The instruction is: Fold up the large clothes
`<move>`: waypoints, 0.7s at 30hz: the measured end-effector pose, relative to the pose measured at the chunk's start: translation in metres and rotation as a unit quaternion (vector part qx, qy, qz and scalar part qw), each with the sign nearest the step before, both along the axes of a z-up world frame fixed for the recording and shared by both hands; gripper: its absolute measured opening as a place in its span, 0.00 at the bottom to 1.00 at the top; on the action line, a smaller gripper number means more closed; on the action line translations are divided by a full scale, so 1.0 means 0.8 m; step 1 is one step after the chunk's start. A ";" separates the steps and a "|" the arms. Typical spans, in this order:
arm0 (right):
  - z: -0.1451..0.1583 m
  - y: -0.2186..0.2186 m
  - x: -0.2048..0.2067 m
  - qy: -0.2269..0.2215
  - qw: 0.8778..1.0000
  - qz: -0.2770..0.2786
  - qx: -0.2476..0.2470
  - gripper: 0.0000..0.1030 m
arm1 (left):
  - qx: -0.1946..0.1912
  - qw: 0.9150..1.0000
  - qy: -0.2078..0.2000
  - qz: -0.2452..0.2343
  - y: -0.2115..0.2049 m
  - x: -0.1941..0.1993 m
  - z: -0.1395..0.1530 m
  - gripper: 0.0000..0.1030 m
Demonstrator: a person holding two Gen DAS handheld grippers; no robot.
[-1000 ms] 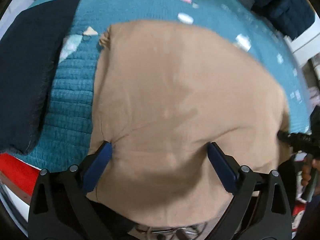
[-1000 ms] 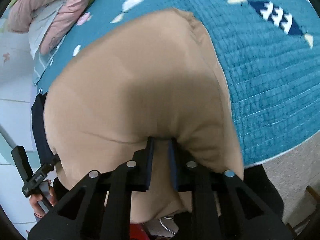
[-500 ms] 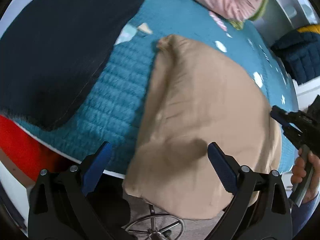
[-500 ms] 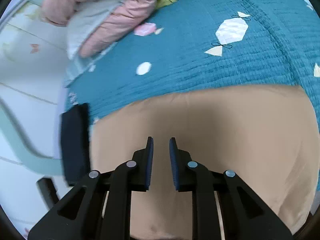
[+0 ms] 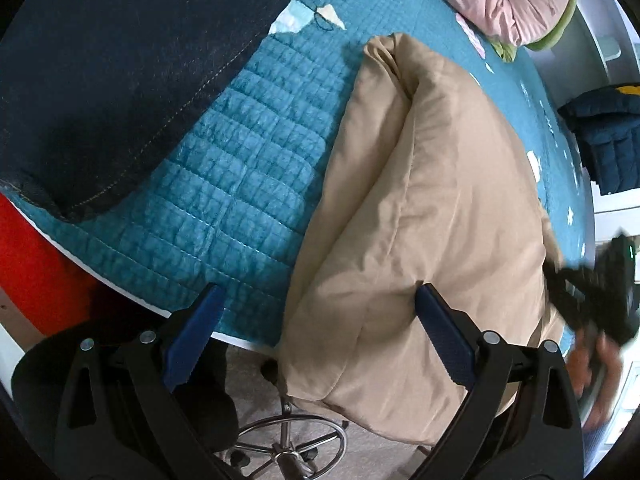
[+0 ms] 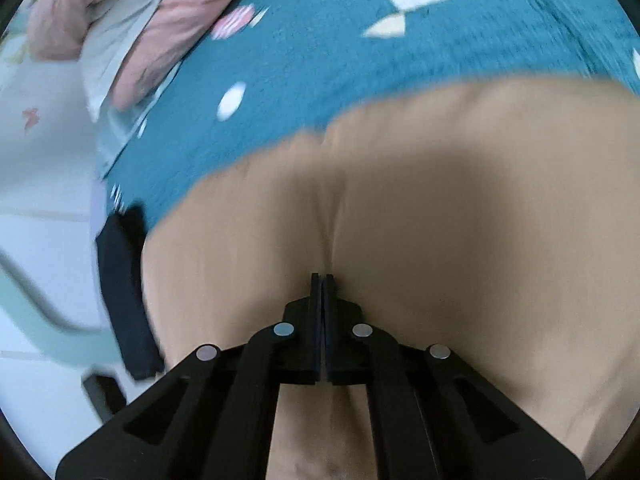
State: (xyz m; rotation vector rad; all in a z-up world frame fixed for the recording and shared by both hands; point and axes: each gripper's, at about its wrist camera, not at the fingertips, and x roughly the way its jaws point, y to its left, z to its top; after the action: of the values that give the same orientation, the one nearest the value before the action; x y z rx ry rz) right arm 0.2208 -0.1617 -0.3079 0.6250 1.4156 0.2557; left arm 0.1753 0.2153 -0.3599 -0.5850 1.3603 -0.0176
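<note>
My right gripper (image 6: 322,280) is pinched closed on a pleat of the tan garment (image 6: 460,216), which runs away from it toward the far teal quilt (image 6: 340,52). My left gripper (image 5: 316,320) gapes wide and holds nothing; the garment (image 5: 432,200) lies between its fingers and to the right, its long axis running near to far, the near end hanging off the bed edge. I judge the left nearer that hanging end. No readable writing anywhere.

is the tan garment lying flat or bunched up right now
Bunched: the tan garment rises in a ridge on the teal quilt, its near end overhanging, pinched by the right gripper.
</note>
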 end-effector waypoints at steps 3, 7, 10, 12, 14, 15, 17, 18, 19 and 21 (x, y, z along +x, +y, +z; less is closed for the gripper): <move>-0.003 0.014 -0.039 0.005 1.000 0.006 -0.009 0.00 | -0.008 1.000 0.000 0.005 0.004 -0.004 -0.003 0.93; -0.030 0.014 -0.057 -0.013 1.000 -0.008 -0.015 0.00 | -0.022 1.000 0.002 0.006 0.007 -0.002 -0.006 0.94; -0.034 0.007 -0.058 -0.024 0.999 -0.021 -0.001 0.00 | -0.028 1.000 0.005 0.006 0.013 -0.006 -0.010 0.94; -0.024 0.005 -0.064 -0.021 1.000 -0.017 -0.005 0.00 | -0.029 1.000 0.006 0.006 0.013 -0.010 -0.011 0.94; -0.018 0.005 -0.080 -0.001 1.000 -0.010 0.008 0.00 | -0.033 0.999 0.008 0.011 0.015 -0.015 -0.012 0.94; -0.020 0.006 -0.087 0.008 1.000 -0.004 0.016 0.00 | -0.034 0.999 0.007 0.013 0.014 -0.016 -0.011 0.94; -0.033 0.006 -0.099 0.022 0.999 -0.002 0.027 0.00 | -0.034 0.999 0.005 0.013 0.012 -0.022 -0.013 0.94; -0.045 0.004 -0.104 0.023 0.999 -0.005 0.028 0.00 | -0.034 0.999 0.003 0.018 0.011 -0.025 -0.014 0.94; -0.056 0.002 -0.106 0.018 0.999 -0.011 0.037 0.00 | -0.030 0.999 0.004 0.018 0.007 -0.027 -0.015 0.95; -0.064 -0.005 -0.106 0.017 0.998 -0.027 0.058 0.00 | -0.019 1.000 0.007 0.014 -0.001 -0.027 -0.015 0.95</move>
State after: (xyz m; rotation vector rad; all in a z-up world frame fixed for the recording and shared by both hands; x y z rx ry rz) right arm 0.1363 -0.1655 -0.3587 0.7646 1.4211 0.2878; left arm 0.1538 0.2142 -0.3715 -0.6369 1.3671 -0.0161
